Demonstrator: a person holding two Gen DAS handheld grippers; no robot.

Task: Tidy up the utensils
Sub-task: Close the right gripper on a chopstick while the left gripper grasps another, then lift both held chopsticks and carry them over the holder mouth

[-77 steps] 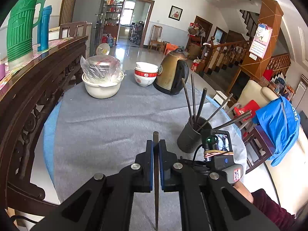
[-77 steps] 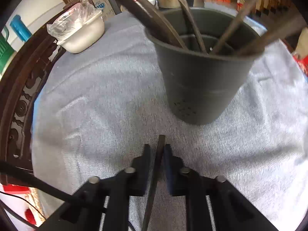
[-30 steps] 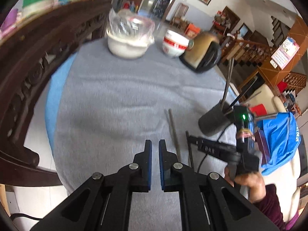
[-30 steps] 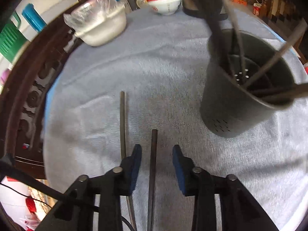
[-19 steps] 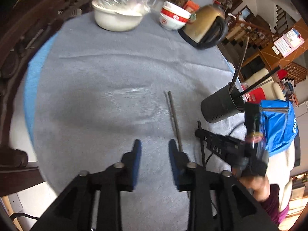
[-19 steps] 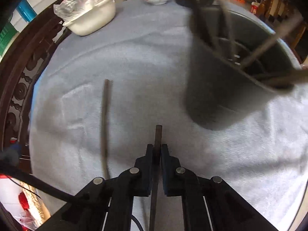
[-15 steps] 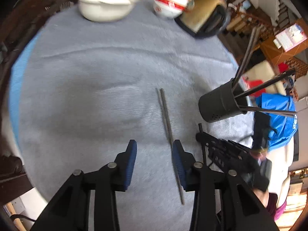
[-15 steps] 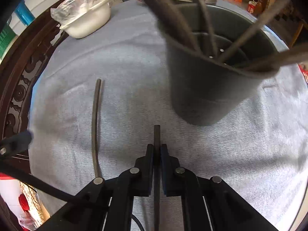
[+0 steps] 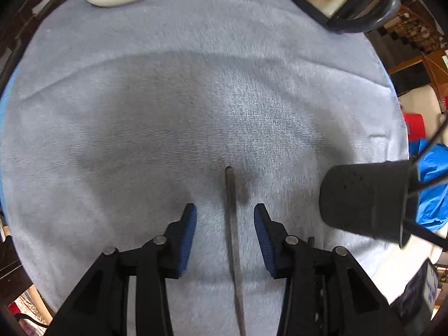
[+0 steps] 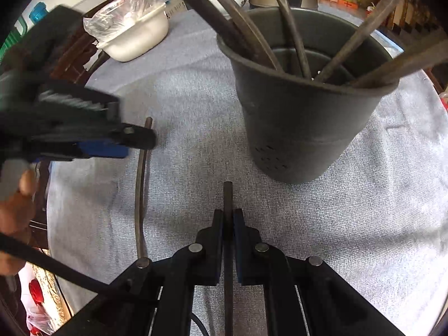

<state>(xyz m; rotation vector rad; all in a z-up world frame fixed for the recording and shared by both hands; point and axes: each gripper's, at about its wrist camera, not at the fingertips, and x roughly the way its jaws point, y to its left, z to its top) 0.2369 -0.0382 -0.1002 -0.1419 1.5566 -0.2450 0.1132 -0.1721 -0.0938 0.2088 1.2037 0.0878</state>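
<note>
Left tongs [image 9: 225, 221] spread wide over a chopstick [image 9: 231, 224] lying mid-counter [image 9: 140, 98]; right tongs [image 10: 228, 225] clenched on another chopstick [image 10: 228, 196], near the dark holder [image 10: 302, 128] of chopsticks

Left gripper [image 9: 225, 232]: black angular linkage arms showing silver pivot screws, blue pads lining the jaws. Right gripper [image 10: 228, 232]: matching black build, blue-lined; black cable trailing toward 8 o'clock. Bare skin showing on left hand [image 10: 14, 210].
</note>
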